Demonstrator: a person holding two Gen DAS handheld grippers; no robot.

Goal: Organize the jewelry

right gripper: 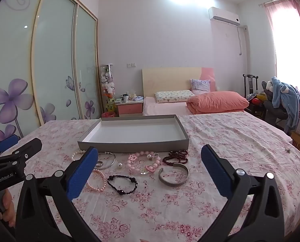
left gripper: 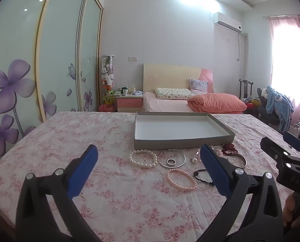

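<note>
An empty grey tray (left gripper: pixel 182 142) (right gripper: pixel 133 147) sits on the floral tablecloth. In front of it lie a white pearl bracelet (left gripper: pixel 143 158), a silver ring necklace (left gripper: pixel 171 159), a pink pearl bracelet (left gripper: pixel 181 180) (right gripper: pixel 98 181), a black bead bracelet (right gripper: pixel 122 184) (left gripper: pixel 202 176), a silver cuff (right gripper: pixel 173 174) (left gripper: pixel 238 161), a dark red bead bracelet (right gripper: pixel 176 157) (left gripper: pixel 229 149) and a pink charm bracelet (right gripper: pixel 144 162). My left gripper (left gripper: pixel 150 171) is open and empty above the near cloth. My right gripper (right gripper: pixel 150 171) is open and empty, near the jewelry.
A loose pearl (right gripper: pixel 120 165) lies among the bracelets. A small dark item (right gripper: pixel 288 150) lies on the cloth at the far right. Beyond the table stand a bed (right gripper: pixel 190 102), a nightstand (right gripper: pixel 129 105) and a sliding wardrobe (right gripper: pixel 39 70).
</note>
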